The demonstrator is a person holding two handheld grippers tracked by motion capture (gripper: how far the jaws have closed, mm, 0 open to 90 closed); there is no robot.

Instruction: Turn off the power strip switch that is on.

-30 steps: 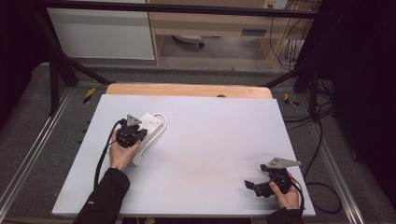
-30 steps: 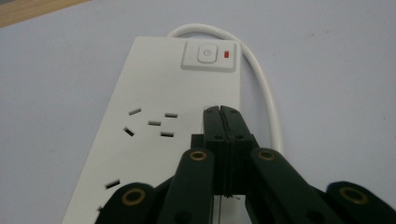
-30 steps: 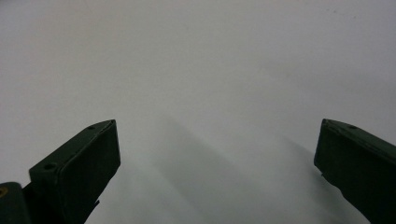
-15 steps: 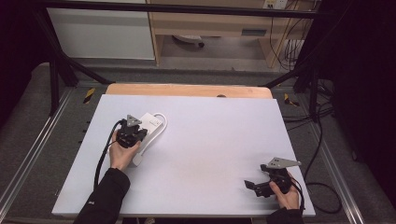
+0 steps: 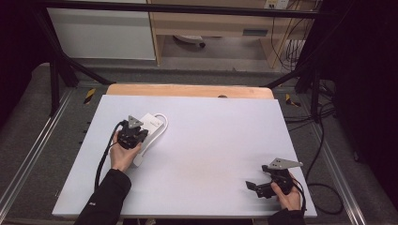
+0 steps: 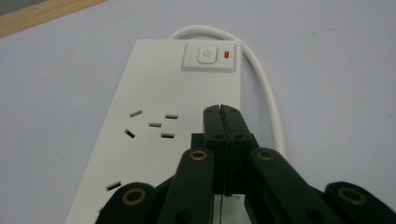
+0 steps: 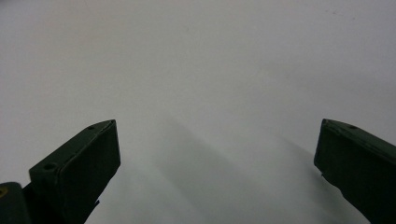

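Observation:
A white power strip [image 6: 173,93] lies on the white table, with a power button [image 6: 207,55] and a small red light [image 6: 226,54] at its far end and a white cord [image 6: 268,98] curving round that end. My left gripper [image 6: 221,108] hovers over the strip's middle sockets, jaws pressed together with nothing between them. From above, the strip [image 5: 151,125] sits at the table's left with my left gripper [image 5: 136,133] over it. My right gripper [image 5: 253,186] rests near the front right corner; its jaws stand wide apart over bare table [image 7: 219,70].
A wooden strip [image 5: 187,90] runs along the table's far edge. Black frame bars and cables [image 5: 324,140] stand to the right of the table. A cabinet and shelving sit beyond the far edge.

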